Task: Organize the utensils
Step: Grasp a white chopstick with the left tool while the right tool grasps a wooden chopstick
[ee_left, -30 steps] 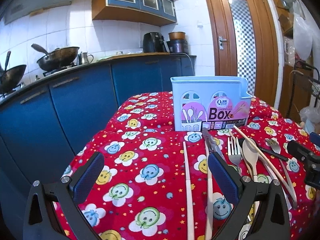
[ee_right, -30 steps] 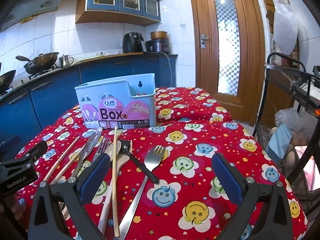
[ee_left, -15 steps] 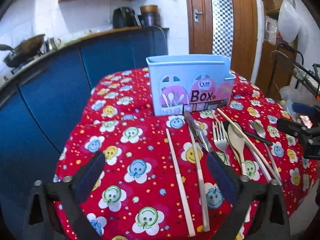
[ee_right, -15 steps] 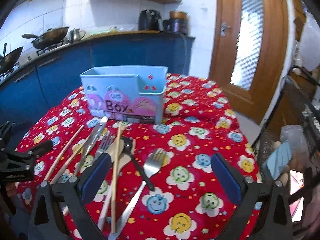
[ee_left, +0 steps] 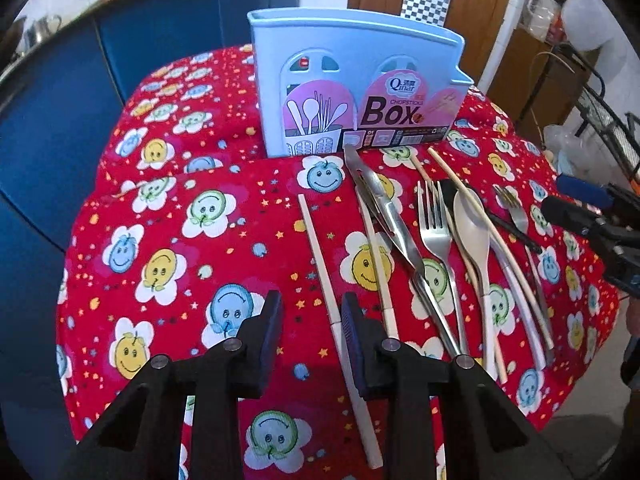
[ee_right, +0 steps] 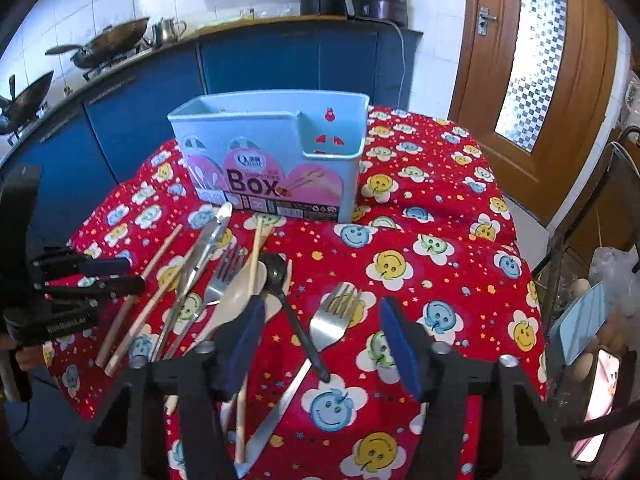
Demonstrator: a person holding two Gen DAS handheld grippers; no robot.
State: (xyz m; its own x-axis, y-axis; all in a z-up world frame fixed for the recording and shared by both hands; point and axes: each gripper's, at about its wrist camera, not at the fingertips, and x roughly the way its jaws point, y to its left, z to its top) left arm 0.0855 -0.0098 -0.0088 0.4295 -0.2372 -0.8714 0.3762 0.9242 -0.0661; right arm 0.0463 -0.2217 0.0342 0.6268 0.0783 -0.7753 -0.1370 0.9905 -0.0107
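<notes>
**Ana:** Left wrist view first: what is the left gripper [ee_left: 310, 326] doing?

**Ben:** It points steeply down at the table's red smiley-flower tablecloth [ee_left: 168, 240]. Its jaws have just been closing and now stand narrowly apart. A pale chopstick [ee_left: 326, 276] runs between them, close against the right pad [ee_left: 352, 336], but I see no pinch: the left pad is clear of it.

**Ana:** And the right gripper [ee_right: 324, 340]?

**Ben:** Its jaws have also just been closing, and now stand about half spread. A steel fork [ee_right: 330, 320] and a black spoon [ee_right: 280, 280] lie in the gap, neither one pressed (the left pad sits over the pale spoon [ee_right: 240, 300] and another chopstick [ee_right: 252, 264], so contact there I cannot tell).

**Ana:** Where is the holder?

**Ben:** The light-blue chopsticks box [ee_left: 360, 96] stands upright towards the far edge of the table, labelled "Box". The utensils lie in a loose row just in front of it: a second chopstick [ee_left: 378, 256], steel tongs [ee_left: 384, 208], another fork [ee_left: 434, 224], all flat on the cloth.

**Ana:** Anything behind?

**Ben:** Blue cabinets [ee_right: 132, 120], woks [ee_right: 108, 40] on the stove, a wooden door [ee_right: 540, 60].
</notes>
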